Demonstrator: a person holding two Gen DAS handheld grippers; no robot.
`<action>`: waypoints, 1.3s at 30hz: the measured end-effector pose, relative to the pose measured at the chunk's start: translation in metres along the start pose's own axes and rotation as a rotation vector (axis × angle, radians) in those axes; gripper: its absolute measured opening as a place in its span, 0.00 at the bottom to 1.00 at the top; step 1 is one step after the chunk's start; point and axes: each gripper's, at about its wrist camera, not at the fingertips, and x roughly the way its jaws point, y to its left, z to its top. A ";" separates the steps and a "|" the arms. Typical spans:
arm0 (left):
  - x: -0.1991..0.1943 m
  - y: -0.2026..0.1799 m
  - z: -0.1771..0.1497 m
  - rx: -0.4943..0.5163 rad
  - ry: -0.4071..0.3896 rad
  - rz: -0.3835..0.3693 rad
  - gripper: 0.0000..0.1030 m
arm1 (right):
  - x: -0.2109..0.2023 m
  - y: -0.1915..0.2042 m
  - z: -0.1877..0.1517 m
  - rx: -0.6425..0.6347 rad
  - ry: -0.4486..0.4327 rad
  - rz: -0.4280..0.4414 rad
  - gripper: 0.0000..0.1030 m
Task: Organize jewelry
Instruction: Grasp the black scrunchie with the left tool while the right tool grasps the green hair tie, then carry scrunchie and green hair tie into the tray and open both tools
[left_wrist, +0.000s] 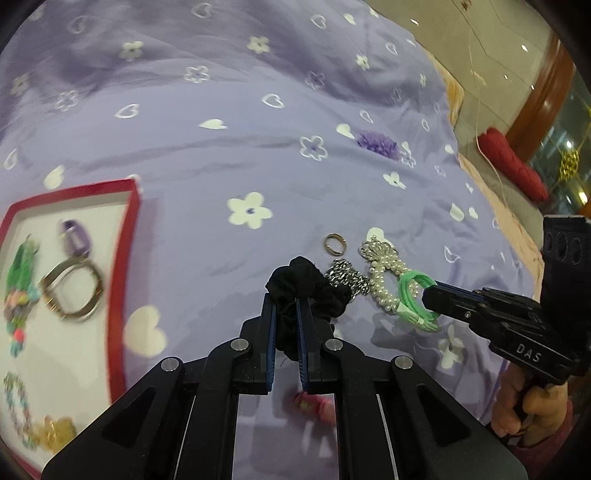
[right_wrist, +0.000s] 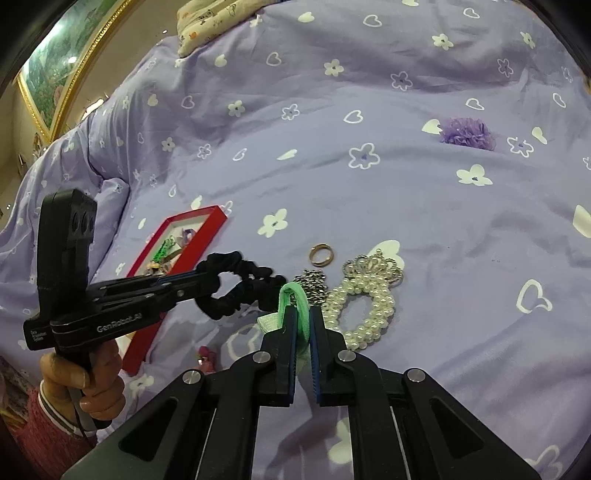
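- Black scrunchie (left_wrist: 295, 295) is sitting pinched in my left jaws (left_wrist: 287, 314), its loop hanging slack toward the bed (left_wrist: 221, 147), so I am judging it as my next item for the box (left_wrist: 127, 236).
- Green band (right_wrist: 295, 306) is being clamped by my right jaws (right_wrist: 302, 325) at one end of its loop; the grip is narrow, which suits a thin elastic.
- Both pairs of jaws are pressing together on fabric, nothing spread.
- Pearl bracelet (right_wrist: 365, 306) with its crown charm is lying just beside the green band, touching or nearly so, and I am thinking it could drag along if I am lifting carelessly.
- Silver chain (right_wrist: 314, 286) is bunching between scrunchie and pearls; a small ring (right_wrist: 322, 254) is lying apart, just beyond them.
- Red-rimmed box is waiting to my left on the bed, already holding a bangle (left_wrist: 72, 288), a purple clip (left_wrist: 74, 238) and beaded pieces, so sorting is looking partly done.
- Purple flower (right_wrist: 467, 133) is resting well apart, farther up the bed.
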 end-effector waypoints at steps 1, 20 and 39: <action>-0.005 0.003 -0.002 -0.012 -0.008 0.002 0.08 | 0.000 0.002 -0.001 -0.003 0.001 0.002 0.06; -0.084 0.062 -0.035 -0.148 -0.134 0.039 0.08 | 0.015 0.070 -0.004 -0.097 0.035 0.085 0.06; -0.125 0.150 -0.070 -0.332 -0.189 0.131 0.08 | 0.067 0.157 0.008 -0.203 0.097 0.219 0.06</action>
